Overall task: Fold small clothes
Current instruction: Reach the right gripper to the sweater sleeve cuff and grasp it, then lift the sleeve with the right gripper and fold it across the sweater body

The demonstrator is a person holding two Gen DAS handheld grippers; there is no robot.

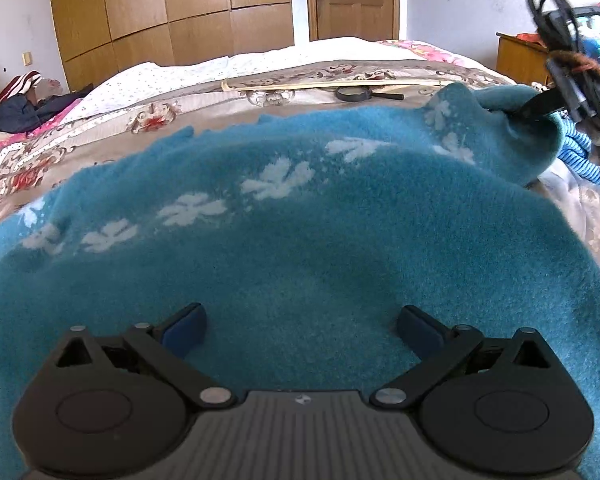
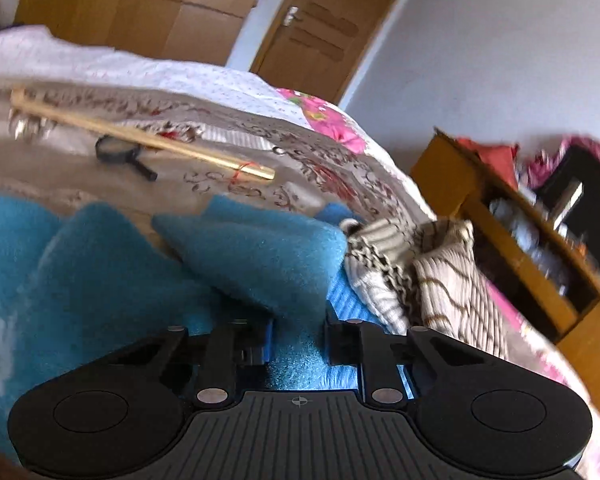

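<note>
The teal fleece garment (image 1: 300, 220) is spread over the patterned bedspread (image 1: 100, 128). The left gripper (image 1: 302, 330) is held low above it, tilted downward, its jaws spread wide with nothing between them. At two o'clock in the left wrist view, the right gripper (image 2: 298, 338) is seen rolled and angled down, its jaws pinching a raised fold of the garment. A magnifying glass (image 1: 358, 93) lies at twelve o'clock beside a wooden stick (image 1: 320, 86).
</note>
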